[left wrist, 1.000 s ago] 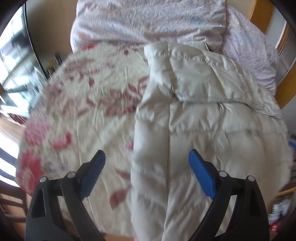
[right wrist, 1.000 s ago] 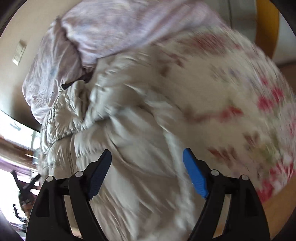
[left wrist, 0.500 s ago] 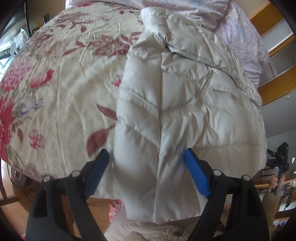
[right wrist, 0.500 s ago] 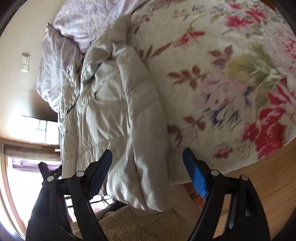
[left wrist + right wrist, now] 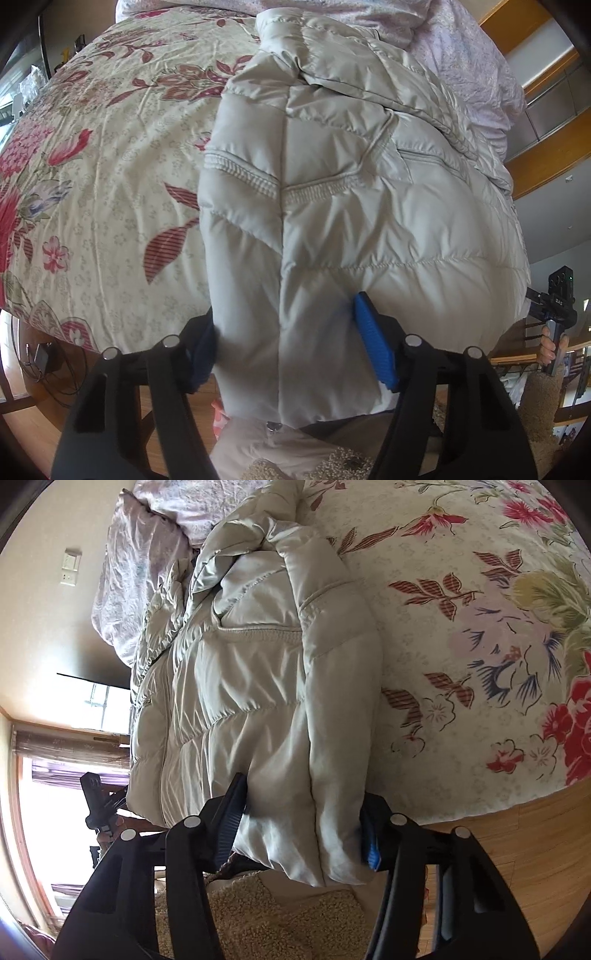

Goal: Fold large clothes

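Note:
A beige puffer jacket [image 5: 351, 192] lies lengthwise on the floral bedspread [image 5: 103, 155], its hem hanging over the bed's near edge. My left gripper [image 5: 286, 350] straddles one corner of the hem. Its jaws are closing, and both blue pads [image 5: 373, 347] dent the padded fabric. In the right wrist view the same jacket [image 5: 251, 686] shows folded along one side. There my right gripper [image 5: 301, 830] is closing on the other hem corner, its pads [image 5: 231, 821] sunk into the fabric. The right gripper [image 5: 557, 306] also shows at the far right of the left view.
Lilac pillows [image 5: 461, 48] lie at the head of the bed beyond the collar. Wooden floor [image 5: 535, 849] runs below the bed edge, with cables [image 5: 44, 362] on it at the left. The person's fleece garment [image 5: 277, 923] fills the bottom of both views.
Both grippers came down and in toward the jacket's hem at the bed edge. Their jaws narrowed from wide open until the pads touch the fabric.

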Tool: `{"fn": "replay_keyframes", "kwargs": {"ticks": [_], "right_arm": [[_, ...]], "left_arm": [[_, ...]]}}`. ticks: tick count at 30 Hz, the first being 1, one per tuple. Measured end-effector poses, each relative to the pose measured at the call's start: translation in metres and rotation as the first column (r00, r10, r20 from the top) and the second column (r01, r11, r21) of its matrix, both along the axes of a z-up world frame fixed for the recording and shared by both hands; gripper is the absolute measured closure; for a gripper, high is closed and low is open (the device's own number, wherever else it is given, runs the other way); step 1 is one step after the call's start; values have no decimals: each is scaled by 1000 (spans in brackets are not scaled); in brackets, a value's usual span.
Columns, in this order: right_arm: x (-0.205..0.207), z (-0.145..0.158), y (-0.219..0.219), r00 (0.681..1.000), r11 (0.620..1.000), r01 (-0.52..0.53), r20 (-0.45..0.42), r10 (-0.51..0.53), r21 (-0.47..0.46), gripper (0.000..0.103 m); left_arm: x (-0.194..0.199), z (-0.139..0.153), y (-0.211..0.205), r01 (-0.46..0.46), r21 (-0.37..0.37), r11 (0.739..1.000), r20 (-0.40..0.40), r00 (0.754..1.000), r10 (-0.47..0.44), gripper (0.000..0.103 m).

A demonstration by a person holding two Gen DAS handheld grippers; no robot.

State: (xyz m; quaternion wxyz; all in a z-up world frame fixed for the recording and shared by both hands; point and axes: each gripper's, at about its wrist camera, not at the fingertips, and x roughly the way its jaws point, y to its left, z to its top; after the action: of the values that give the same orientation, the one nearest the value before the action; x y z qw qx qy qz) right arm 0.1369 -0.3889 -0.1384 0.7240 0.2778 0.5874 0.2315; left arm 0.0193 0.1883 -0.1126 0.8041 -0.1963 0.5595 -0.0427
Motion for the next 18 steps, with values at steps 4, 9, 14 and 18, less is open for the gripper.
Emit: {"fn": "replay_keyframes", "kwargs": {"ticks": [4,9,14,18], "right_arm": [[-3,-3,1,1000,1000,-10,-3,10,21,48],[-2,-4,5,1000,1000,-24,-2,24,17,57],[0,-7,2,1000,999,5,-21,-4,39,84],[1,0,2,1000,1000,10,-2,-10,29,87]], "left_arm": [[-4,0,-3,8,-3,1000,2,1000,-8,40],[-8,1,-7,2,0,1000,9,1000,-2,56],[-6,11,-12,9,17,1000,33,999,-10,80],[-5,23,-11,6,32,999,66,998,-8,86]]}}
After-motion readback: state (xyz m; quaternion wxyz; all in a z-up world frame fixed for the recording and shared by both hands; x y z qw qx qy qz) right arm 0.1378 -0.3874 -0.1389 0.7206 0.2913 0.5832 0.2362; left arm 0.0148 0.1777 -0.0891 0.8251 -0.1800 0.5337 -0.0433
